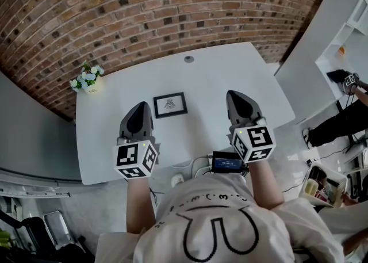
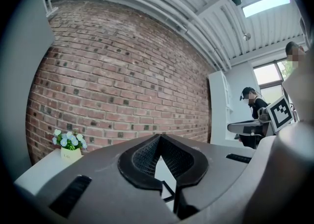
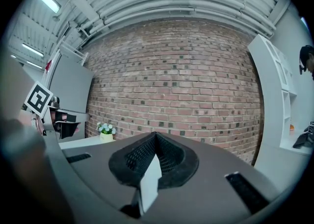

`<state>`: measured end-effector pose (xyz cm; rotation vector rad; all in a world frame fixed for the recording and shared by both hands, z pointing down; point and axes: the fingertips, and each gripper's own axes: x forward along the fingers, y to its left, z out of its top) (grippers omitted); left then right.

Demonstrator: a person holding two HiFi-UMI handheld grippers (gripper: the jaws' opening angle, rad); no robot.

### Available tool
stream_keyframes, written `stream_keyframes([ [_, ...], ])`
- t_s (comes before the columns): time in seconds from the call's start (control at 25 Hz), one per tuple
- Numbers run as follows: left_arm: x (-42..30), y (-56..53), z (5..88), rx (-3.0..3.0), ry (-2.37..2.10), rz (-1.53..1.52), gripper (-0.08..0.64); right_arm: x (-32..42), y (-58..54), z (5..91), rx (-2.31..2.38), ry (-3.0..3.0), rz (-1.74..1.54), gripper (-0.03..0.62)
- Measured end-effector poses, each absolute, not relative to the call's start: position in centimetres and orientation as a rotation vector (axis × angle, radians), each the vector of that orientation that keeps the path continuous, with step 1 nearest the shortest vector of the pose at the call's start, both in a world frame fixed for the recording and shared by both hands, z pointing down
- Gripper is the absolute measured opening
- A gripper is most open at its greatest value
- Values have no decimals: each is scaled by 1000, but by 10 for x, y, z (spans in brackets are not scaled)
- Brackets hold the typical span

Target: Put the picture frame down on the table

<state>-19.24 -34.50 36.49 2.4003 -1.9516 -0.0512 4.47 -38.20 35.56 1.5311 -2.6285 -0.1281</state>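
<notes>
A small black picture frame point(image 1: 170, 105) lies flat on the white table point(image 1: 230, 66), near its middle. My left gripper point(image 1: 141, 105) hovers over the table's near part, just left of the frame and a little nearer to me. My right gripper point(image 1: 232, 93) is level with the frame and to its right. Neither touches the frame. In the left gripper view the left gripper point(image 2: 159, 136) has its tips meeting with nothing held. The right gripper point(image 3: 155, 134) is also shut and holds nothing.
A pot of pale flowers point(image 1: 87, 80) stands at the table's far left corner. A small grey round thing point(image 1: 188, 58) sits by the far edge. A device with a screen point(image 1: 226, 163) hangs at the near edge. White shelving point(image 1: 345, 37) and another person point(image 1: 345, 118) are to the right, a brick wall behind.
</notes>
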Motion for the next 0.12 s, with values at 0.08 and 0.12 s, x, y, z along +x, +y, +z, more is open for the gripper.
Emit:
stream_keyframes([
  [0.08, -192, -346, 364, 2401, -1949, -54, 9, 45, -383, 354, 1533, -2629, -130, 17],
  [0.12, -192, -347, 364, 2402, -1949, -55, 9, 45, -384, 354, 1533, -2629, -131, 17],
])
